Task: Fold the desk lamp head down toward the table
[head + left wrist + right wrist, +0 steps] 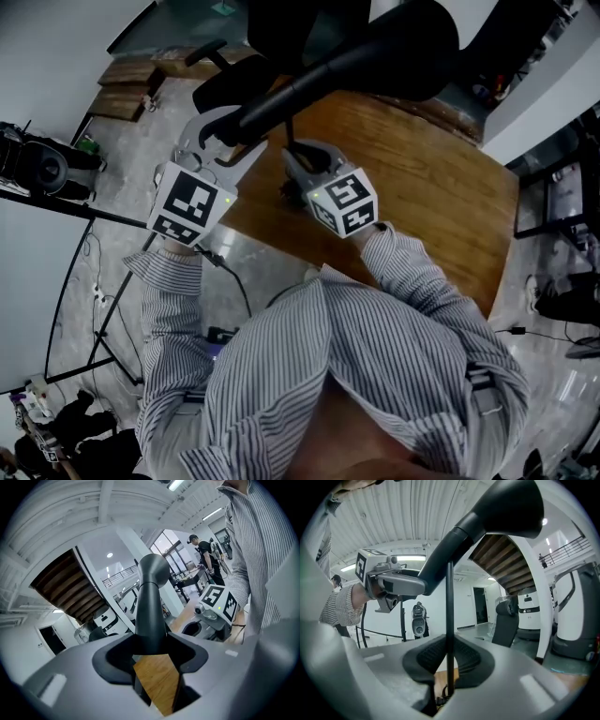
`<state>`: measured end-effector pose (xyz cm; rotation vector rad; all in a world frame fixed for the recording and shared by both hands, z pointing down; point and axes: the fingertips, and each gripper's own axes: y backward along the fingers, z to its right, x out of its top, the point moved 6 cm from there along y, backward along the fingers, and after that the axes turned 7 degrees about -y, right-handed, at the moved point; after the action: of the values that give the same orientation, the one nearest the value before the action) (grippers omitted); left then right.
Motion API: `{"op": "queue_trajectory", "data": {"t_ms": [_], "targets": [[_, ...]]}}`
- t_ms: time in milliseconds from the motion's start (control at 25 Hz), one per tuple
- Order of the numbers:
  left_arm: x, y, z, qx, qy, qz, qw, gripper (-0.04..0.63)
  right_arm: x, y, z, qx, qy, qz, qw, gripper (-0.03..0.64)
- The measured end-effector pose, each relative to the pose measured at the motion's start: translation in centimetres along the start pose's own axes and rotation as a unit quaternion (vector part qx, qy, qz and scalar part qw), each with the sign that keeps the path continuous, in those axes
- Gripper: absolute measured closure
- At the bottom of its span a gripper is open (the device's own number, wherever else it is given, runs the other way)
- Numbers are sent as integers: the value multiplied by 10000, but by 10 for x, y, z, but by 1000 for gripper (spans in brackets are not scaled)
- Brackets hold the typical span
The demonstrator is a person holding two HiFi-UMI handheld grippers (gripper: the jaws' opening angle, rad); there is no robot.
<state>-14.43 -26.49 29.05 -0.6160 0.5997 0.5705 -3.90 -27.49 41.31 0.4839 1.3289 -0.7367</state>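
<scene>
Black and tapered, the lamp head (375, 47) runs between the jaws of my left hand-held gripper (225, 139). They stand wide and press on its narrow neck from both sides. Just beside it, my right hand-held gripper (298, 148) is nearly closed, pinching the lamp's thin upright rod (449, 611). Below both lies the brown wooden table (422, 187), with its edge under my left hand-held gripper and grey floor (122, 169) beyond. White machines (576, 616) stand in the bright hall ahead.

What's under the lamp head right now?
The wooden table shows beneath the lamp head in the head view. The head itself covers the table's far edge, so anything lying there cannot be seen.
</scene>
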Motion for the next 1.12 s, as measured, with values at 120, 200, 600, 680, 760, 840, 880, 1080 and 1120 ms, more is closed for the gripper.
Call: {"op": "queue_trajectory", "data": {"t_ms": [120,200,600,680,760,840,880,1080,1120], "targets": [[5,5,-7,-147,-225,-163,9995,365,0,0,-1,-15,-3,11,10000,571],[8,9,-11,-261,-406,-247,9985,365,0,0,-1,-22,-13,26,10000,571],[40,20,-36,-952,-1497,-705,9816,365,-2,1,1,-218,-127,113,9996,571],[50,22,-40,-1126,-1716,-822,9753,365,-1,2,0,-247,-130,122,9995,571],[57,22,-42,-1305,-1892,-987,9682,365,-1,4,-2,-271,-137,122,9995,571],[62,23,-44,-1458,-2040,-1135,9614,365,-1,4,-4,-312,-142,125,9993,571],[65,23,-45,-1523,-2105,-1192,9583,365,-1,4,-4,-331,-146,130,9993,571],[76,19,-49,-1825,-2348,-1451,9437,365,-3,3,-4,-378,-172,134,9990,571],[78,18,-50,-1877,-2393,-1490,9409,364,-3,3,-4,-386,-173,141,9990,571]]}}
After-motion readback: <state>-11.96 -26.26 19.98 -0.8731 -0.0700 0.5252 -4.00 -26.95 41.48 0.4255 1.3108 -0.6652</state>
